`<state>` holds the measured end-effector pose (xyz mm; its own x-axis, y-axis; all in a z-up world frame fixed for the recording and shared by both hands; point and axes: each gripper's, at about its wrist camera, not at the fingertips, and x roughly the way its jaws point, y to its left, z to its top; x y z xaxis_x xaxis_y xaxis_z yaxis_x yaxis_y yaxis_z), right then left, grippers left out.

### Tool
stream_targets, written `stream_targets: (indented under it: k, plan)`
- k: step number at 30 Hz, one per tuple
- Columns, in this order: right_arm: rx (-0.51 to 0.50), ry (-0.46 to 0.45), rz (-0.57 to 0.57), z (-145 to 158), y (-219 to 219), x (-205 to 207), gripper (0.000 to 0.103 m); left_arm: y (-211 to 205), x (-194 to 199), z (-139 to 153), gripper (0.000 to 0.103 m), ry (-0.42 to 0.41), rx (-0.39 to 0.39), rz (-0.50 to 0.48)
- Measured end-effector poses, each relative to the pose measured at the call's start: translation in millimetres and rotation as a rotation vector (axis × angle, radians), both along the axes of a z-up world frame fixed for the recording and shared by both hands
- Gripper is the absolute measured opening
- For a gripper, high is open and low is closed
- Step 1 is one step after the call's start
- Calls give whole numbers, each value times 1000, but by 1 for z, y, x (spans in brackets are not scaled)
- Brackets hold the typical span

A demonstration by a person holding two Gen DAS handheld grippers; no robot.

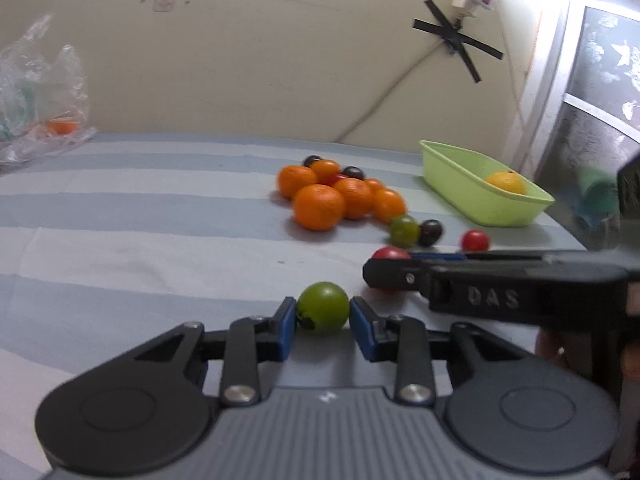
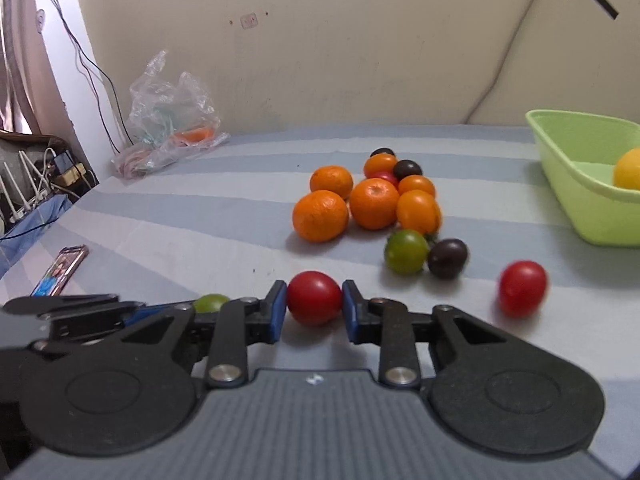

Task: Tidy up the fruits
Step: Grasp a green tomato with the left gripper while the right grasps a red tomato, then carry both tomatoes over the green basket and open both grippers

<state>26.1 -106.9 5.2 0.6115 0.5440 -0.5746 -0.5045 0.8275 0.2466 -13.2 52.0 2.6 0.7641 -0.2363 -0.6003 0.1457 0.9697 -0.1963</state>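
My left gripper (image 1: 323,312) is shut on a green tomato (image 1: 323,307), low over the striped cloth. My right gripper (image 2: 314,300) is shut on a red tomato (image 2: 314,298); it reaches across the left wrist view (image 1: 500,280) just right of the left one. A pile of oranges (image 2: 360,196) with dark plums (image 2: 407,169) lies beyond. Loose in front of the pile are a green tomato (image 2: 406,251), a dark plum (image 2: 448,258) and a red tomato (image 2: 522,288). A light green tray (image 2: 592,184) at the right holds a yellow-orange fruit (image 2: 628,170).
A crumpled plastic bag (image 2: 168,116) with something orange lies at the back left by the wall. A phone (image 2: 60,270) lies on the cloth's left edge. Cables and routers (image 2: 28,184) sit off the left side. A window frame (image 1: 560,80) is at the right.
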Motion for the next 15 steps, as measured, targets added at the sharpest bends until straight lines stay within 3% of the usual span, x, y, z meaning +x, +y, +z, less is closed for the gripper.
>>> stream_targets:
  k: [7,15]
  plan:
    - [54,-97,-131,16,-62,-27,32,-42,16,10,30,0,-53,-141]
    - [12,-340,-340,49,-133,-1,32,-115,104,44,30,-69,-80,-223]
